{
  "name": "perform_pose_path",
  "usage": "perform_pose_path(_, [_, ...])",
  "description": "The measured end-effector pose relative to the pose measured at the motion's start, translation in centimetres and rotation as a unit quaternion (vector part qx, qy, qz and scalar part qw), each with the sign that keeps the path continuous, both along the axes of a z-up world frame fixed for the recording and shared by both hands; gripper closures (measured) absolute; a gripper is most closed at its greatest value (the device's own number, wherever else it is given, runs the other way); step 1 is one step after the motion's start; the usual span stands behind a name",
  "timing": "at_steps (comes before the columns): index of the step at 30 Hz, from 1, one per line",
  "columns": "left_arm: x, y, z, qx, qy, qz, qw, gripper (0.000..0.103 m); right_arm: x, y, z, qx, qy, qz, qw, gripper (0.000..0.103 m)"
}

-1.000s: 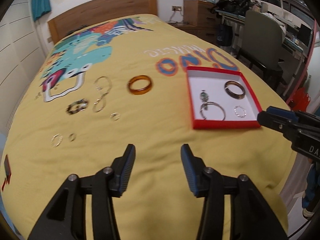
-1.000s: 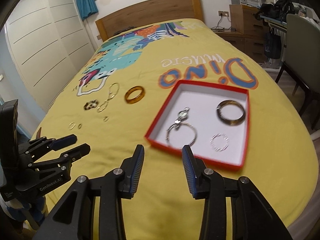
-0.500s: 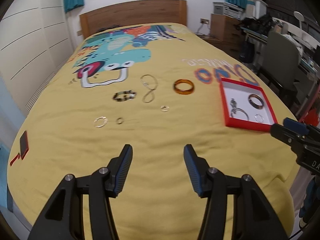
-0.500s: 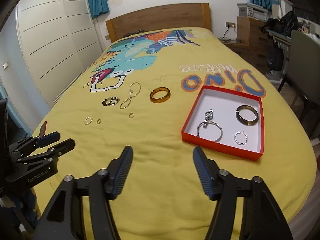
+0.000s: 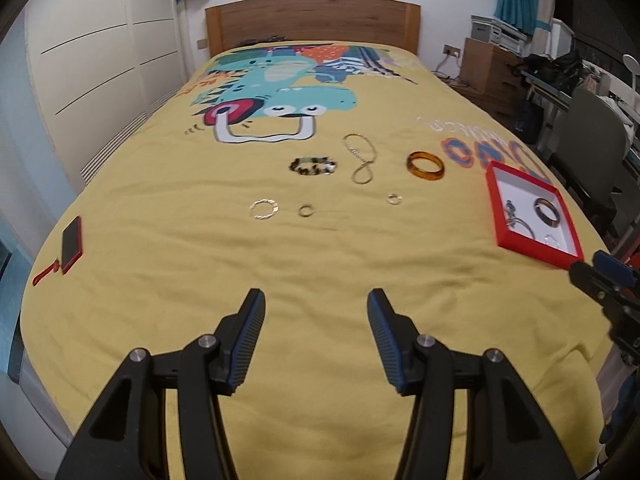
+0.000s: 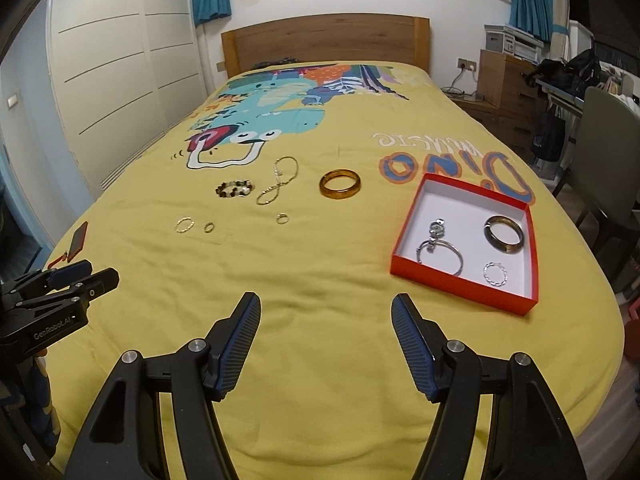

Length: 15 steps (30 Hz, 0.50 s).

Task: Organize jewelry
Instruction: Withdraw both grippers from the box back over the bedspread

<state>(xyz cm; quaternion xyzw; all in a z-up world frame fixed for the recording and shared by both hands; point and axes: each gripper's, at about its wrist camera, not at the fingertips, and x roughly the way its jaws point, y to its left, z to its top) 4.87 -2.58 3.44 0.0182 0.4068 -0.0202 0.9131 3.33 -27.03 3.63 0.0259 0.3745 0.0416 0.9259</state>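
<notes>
A red box (image 6: 462, 288) (image 5: 532, 250) with a white inside lies on the yellow bedspread at the right. It holds a dark bangle (image 6: 504, 234), a silver bracelet (image 6: 442, 254) and a small silver ring (image 6: 495, 274). Loose on the spread are an amber bangle (image 6: 340, 184) (image 5: 425, 165), a gold chain (image 6: 278, 180) (image 5: 361, 158), a beaded bracelet (image 6: 235, 189) (image 5: 313, 166) and several small rings (image 6: 184, 225) (image 5: 264, 209). My left gripper (image 5: 316, 320) and right gripper (image 6: 326, 320) are open and empty, above the near part of the bed.
A red phone (image 5: 71, 244) lies at the bed's left edge. A wooden headboard (image 6: 324, 44) stands at the far end, white wardrobe doors (image 6: 112, 80) at the left. A chair (image 6: 608, 152) and a drawer unit (image 6: 508, 80) stand at the right.
Both grippers have pulled back and up from the box, so more of the bed shows. The right gripper's jaws have spread wider. The left view has swung left.
</notes>
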Motion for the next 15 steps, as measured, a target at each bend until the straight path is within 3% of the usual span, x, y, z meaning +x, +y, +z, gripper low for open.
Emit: perform_pose_path(15, [0.6, 5.2, -2.5, -0.013, 0.016, 0.049, 0.9986, 0.052, 1.5, 1.4, -1.6, 0.025, 0.011, 0.024, 0.999, 0.047])
